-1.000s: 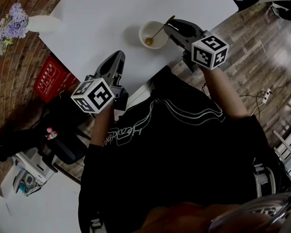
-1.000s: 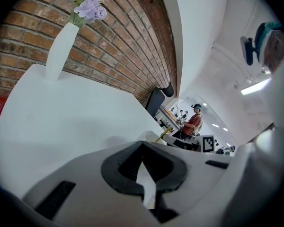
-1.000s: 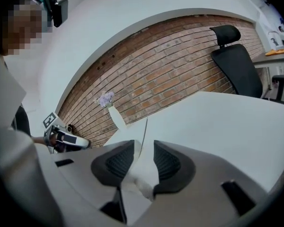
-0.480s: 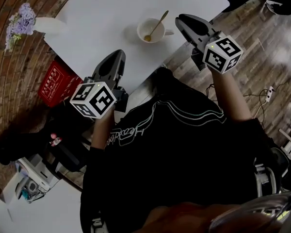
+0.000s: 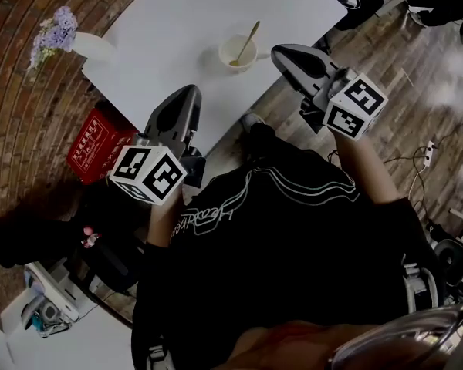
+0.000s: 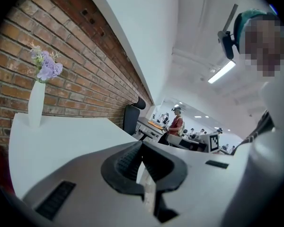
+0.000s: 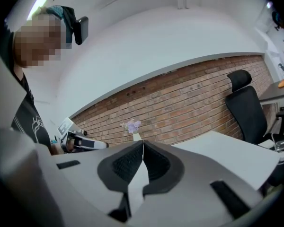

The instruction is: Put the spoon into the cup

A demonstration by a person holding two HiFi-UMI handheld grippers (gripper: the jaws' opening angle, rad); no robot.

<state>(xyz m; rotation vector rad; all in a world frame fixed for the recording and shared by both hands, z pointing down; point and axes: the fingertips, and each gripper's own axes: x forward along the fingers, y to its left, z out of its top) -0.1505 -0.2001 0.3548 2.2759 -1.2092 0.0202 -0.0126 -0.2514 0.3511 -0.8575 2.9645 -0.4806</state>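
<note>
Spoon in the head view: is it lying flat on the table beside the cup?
No, the spoon stands inside the cup, its handle leaning out over the rim.

White script on black shirt (image 5: 204, 220), white print on red box (image 5: 92, 149), neither legible

I see a red brick wall (image 7: 203, 93) behind the white table (image 5: 162, 29), plank wood floor (image 5: 424, 75) beside it, 1 black office chair (image 7: 246, 110) near the table, and 1 strip light (image 6: 221, 72) overhead.
</note>
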